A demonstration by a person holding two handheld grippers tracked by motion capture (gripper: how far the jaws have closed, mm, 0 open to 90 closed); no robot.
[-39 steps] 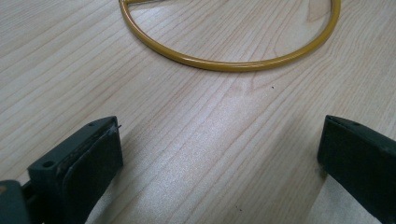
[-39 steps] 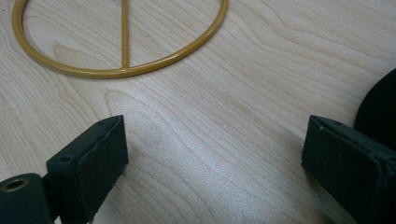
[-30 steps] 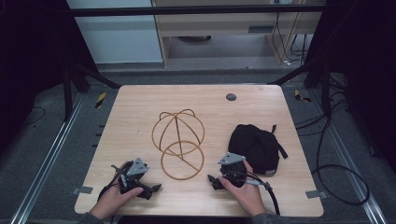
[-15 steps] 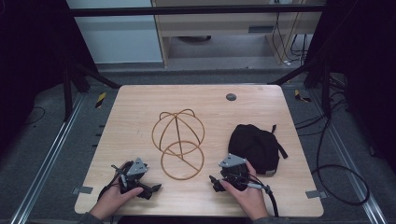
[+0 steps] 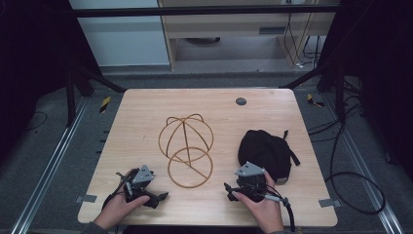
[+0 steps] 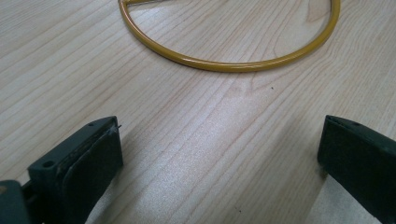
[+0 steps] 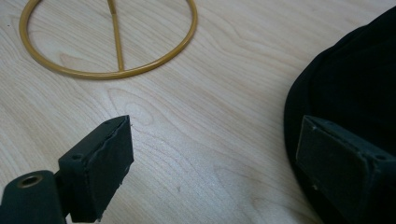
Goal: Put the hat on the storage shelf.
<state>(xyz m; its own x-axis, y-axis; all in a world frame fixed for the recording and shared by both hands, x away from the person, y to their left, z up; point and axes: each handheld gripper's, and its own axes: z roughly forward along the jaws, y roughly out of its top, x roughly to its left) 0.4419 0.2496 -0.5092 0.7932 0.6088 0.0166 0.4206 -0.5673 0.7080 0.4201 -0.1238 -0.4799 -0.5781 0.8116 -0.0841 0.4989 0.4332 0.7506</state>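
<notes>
I am holding both grippers low over the near edge of the wooden table (image 5: 146, 112). My left hand (image 5: 117, 212) is coming in from the bottom of the high view, wrapped around the left gripper (image 5: 163, 196), which is lying close to the tabletop and pointing toward the right, across the front of the wire stand (image 5: 187, 146). Its jaws are standing wide apart in the left gripper view, with bare wood between them and the stand's golden base ring (image 6: 233, 60) curving just beyond.

My right hand (image 5: 263, 207) is gripping the right gripper (image 5: 228, 190) from behind, its grey plate tilted upward and its tips pointing left toward the stand's base ring. Its jaws are spread wide too, though they have just been closing a little, and nothing is sitting between them. In the right gripper view, one jaw is hovering over bare wood while the other is sitting in front of the black cap's edge.

The black cap (image 5: 268, 151) is lying on the table just beside my right hand, to the right of the stand and apart from it.
</notes>
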